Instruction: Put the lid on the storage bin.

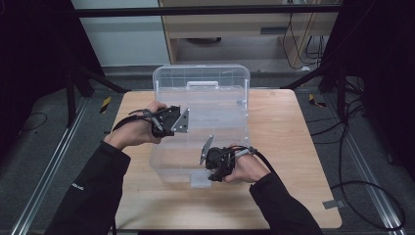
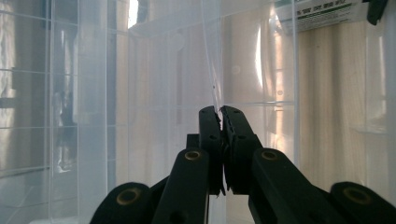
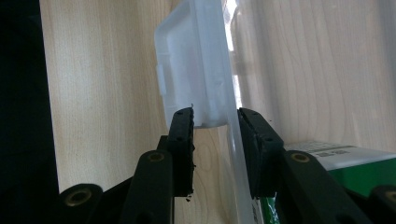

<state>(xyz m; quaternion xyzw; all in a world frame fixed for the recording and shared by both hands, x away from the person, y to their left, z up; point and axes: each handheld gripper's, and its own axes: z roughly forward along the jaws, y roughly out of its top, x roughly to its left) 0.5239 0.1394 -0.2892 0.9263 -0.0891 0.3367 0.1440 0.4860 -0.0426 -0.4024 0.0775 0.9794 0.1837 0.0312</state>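
Note:
A clear plastic storage box (image 1: 230,122) stands in the middle of the wooden table (image 1: 293,147). My left gripper (image 1: 164,128) is at the box's left wall, and in the left gripper view (image 2: 220,112) its jaws are shut on the thin clear edge of that wall (image 2: 215,88). My right gripper (image 1: 211,177) is at the box's near rim. In the right gripper view (image 3: 215,119) its jaws are shut across the white latch (image 3: 196,60) and the clear wall beside it. A hand holds each gripper.
The box's ribbed clear lid with a white handle (image 1: 201,84) is at the far side. A green and white printed label (image 3: 336,158) shows through the plastic. Bare table lies to the right and in front of the box; rails and cables run along the floor.

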